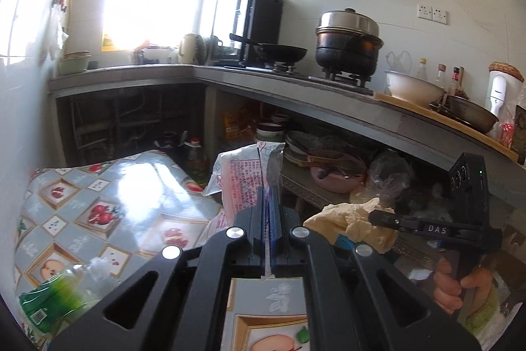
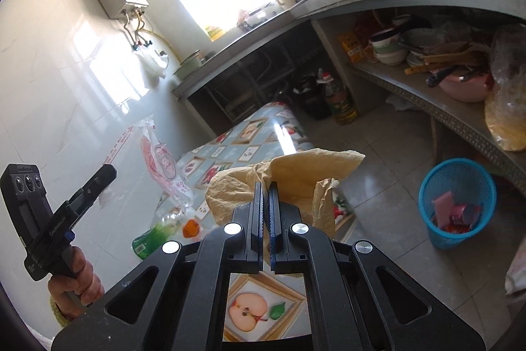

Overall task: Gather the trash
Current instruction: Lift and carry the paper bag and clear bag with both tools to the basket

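A crinkled white plastic bag (image 1: 241,180) printed with red text hangs pinched above the fruit-patterned tabletop (image 1: 98,186). A crumpled tan paper bag (image 2: 289,176) is held up likewise (creased, mouth gaping). A clear bottle with a green label (image 2: 154,236) lies on its side. A blue mesh bin (image 2: 457,203) stands on the floor, pink scraps inside.

Left wrist view: I look along my fingers, slightly downward, toward the stove counter (image 1: 328,84). Right wrist view: steeper, toward window wall. Shared: fruit-print table (image 1: 98,203) (image 2: 250,134), close below.

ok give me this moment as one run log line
left tool: shut on plastic wrapper | right tool: shut on brown paper | blue bin: on floor
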A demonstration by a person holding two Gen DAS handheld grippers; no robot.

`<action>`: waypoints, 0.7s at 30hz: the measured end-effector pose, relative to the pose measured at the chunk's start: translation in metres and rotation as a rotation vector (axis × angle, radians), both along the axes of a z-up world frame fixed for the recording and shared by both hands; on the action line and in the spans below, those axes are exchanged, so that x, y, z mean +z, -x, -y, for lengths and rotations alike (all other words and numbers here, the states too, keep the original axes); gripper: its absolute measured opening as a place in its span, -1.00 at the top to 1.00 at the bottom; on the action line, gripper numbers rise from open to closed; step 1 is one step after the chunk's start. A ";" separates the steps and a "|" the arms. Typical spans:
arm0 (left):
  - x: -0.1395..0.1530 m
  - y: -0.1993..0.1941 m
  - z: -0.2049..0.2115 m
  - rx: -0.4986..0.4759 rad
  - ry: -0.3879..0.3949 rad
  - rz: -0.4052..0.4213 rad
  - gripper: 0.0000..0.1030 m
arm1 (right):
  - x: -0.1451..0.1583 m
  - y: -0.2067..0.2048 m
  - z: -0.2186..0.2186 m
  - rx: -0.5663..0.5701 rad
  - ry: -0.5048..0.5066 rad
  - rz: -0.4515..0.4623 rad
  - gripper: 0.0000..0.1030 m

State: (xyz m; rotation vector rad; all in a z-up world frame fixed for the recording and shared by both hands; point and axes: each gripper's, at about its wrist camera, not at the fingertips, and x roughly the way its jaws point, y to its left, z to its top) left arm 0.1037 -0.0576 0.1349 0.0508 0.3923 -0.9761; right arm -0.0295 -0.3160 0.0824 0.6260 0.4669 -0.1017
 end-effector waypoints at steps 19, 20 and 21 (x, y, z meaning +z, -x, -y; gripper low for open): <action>-0.087 -0.028 0.299 -0.362 -0.252 -0.334 0.98 | -0.091 0.049 0.149 -0.405 -0.037 -0.205 0.97; -0.096 -0.032 0.315 -0.367 -0.275 -0.358 0.98 | -0.101 0.047 0.157 -0.414 -0.044 -0.222 0.97; -0.107 -0.036 0.330 -0.363 -0.301 -0.384 0.98 | -0.111 0.043 0.164 -0.421 -0.051 -0.241 0.97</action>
